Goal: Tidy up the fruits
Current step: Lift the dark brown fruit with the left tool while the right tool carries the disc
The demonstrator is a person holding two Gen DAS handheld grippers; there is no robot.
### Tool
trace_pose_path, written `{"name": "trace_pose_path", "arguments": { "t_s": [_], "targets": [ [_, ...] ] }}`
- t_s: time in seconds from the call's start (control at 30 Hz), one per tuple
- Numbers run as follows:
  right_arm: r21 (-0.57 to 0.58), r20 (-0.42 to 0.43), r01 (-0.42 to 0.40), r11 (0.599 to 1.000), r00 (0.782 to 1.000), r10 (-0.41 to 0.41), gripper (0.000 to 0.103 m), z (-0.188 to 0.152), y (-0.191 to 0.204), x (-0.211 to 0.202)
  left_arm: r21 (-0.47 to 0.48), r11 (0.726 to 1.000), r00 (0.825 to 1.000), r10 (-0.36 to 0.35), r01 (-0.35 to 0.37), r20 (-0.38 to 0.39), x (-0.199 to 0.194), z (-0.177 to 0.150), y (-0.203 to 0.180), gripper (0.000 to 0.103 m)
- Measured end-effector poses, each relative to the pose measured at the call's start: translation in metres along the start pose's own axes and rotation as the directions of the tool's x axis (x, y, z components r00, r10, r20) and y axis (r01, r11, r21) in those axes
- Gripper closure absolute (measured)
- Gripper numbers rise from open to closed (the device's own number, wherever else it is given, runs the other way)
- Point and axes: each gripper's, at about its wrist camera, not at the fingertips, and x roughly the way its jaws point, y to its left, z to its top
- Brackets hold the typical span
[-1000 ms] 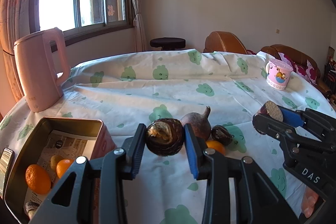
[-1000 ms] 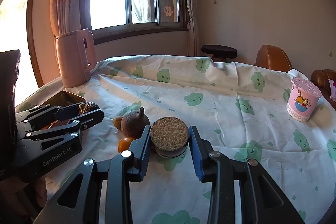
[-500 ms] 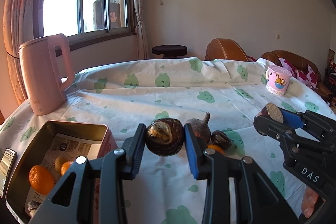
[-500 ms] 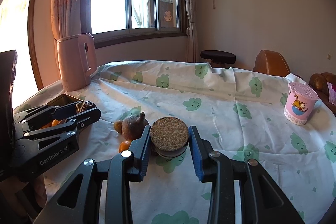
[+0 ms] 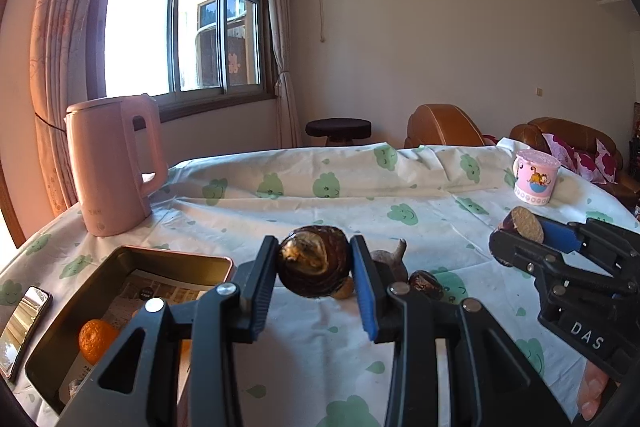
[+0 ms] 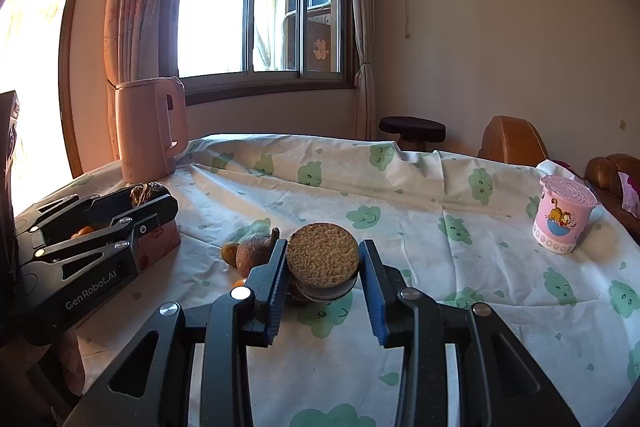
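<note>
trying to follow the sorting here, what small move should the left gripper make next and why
Probably carry the left gripper leftward over the metal tin and lower it. Its jaws are shut on a dark brown round fruit, held clear of the tablecloth, and the tin just left of it already holds an orange with room beside it.

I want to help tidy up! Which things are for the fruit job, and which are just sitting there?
For the job: dark round fruit in the left gripper, cut fruit in the right gripper, loose fruits, tin, orange.

Just lying about: kettle, pink cup, phone.
</note>
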Motion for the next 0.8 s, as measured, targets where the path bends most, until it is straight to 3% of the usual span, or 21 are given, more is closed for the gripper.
{"name": "trace_pose_path", "arguments": {
  "t_s": [0.4, 0.8],
  "targets": [
    [-0.075, 0.006, 0.055, 0.996, 0.998, -0.055, 0.066, -0.001, 0.016, -0.001, -0.029, 1.0, 1.0, 0.006, -0.005, 0.006, -0.01, -0.003, 0.009, 0.065],
    [-0.091, 0.0, -0.029, 0.995, 1.0, 0.029, 0.066, 0.005, 0.046, -0.001, -0.041, 0.998, 0.999, 0.042, -0.043, -0.009, -0.027, -0.012, 0.029, 0.065]
  ]
}}
